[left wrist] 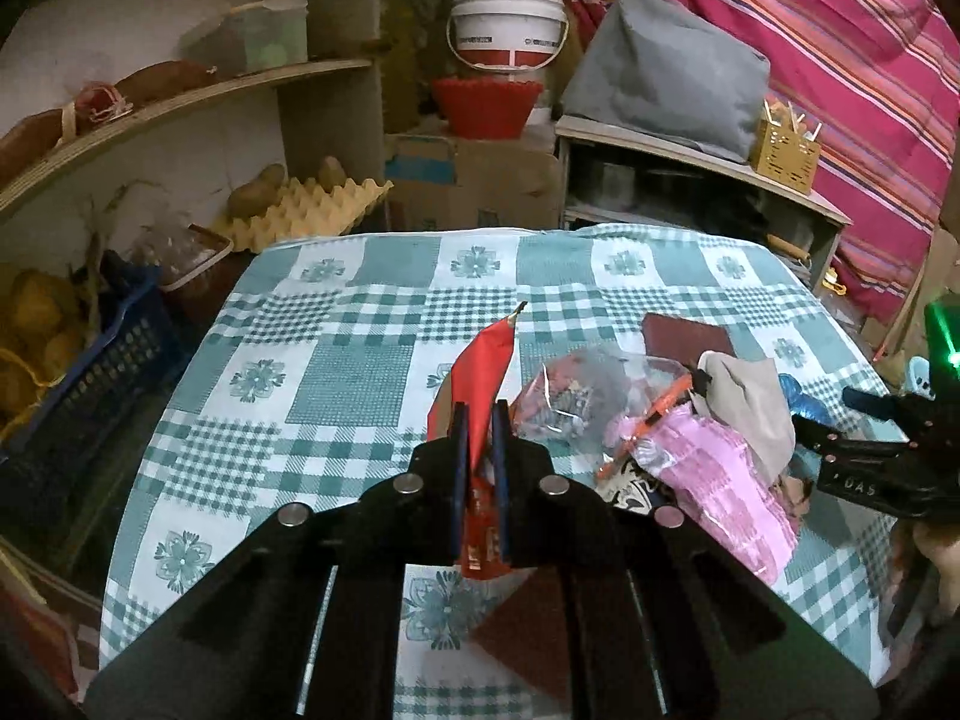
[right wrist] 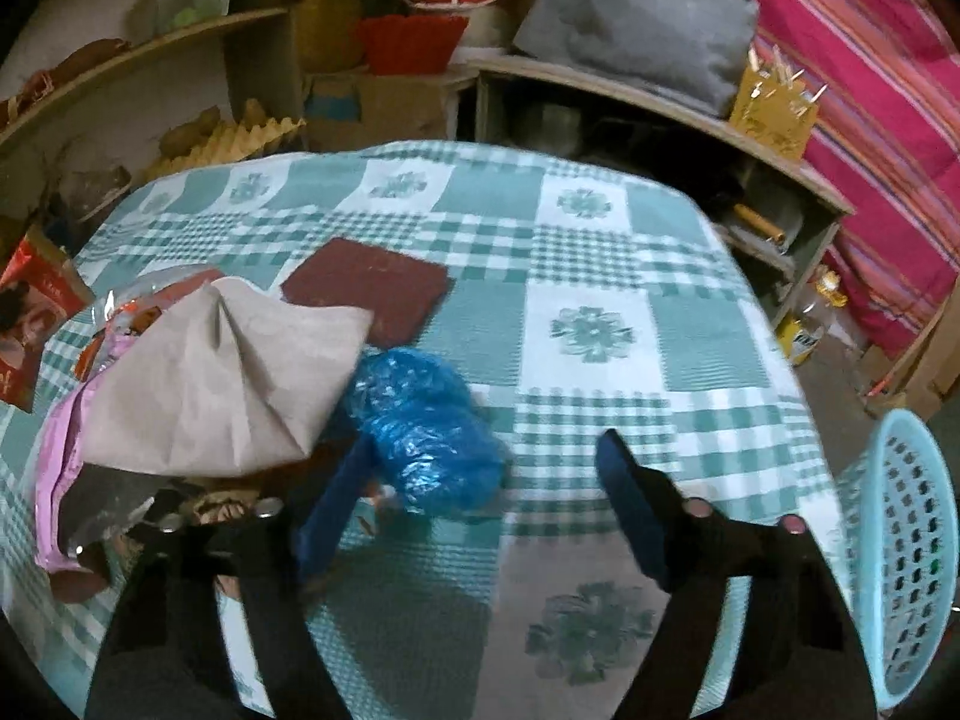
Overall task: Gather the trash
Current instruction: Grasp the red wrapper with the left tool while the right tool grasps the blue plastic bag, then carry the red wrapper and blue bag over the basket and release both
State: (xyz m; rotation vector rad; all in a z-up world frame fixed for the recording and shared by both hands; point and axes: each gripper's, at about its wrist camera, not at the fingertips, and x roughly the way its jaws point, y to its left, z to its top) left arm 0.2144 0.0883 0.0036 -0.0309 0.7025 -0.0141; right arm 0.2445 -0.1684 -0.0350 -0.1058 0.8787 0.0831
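My left gripper (left wrist: 480, 414) is shut on a red wrapper (left wrist: 486, 372) and holds it above the green checked tablecloth (left wrist: 336, 372). To its right lies a trash pile: a clear plastic bag (left wrist: 576, 396), a pink wrapper (left wrist: 714, 480) and crumpled beige paper (left wrist: 750, 402). My right gripper (right wrist: 486, 444) is open over the table, its left finger beside a crumpled blue plastic bag (right wrist: 426, 426). The beige paper (right wrist: 228, 384) and pink wrapper (right wrist: 54, 480) lie left of it. The right gripper also shows in the left wrist view (left wrist: 864, 450).
A dark red square mat (right wrist: 372, 288) lies on the cloth behind the pile. A light blue perforated basket (right wrist: 906, 552) stands off the table's right edge. Shelves, an egg tray (left wrist: 312, 204), a white bucket (left wrist: 510, 24) and a red bowl (left wrist: 486, 105) crowd the back.
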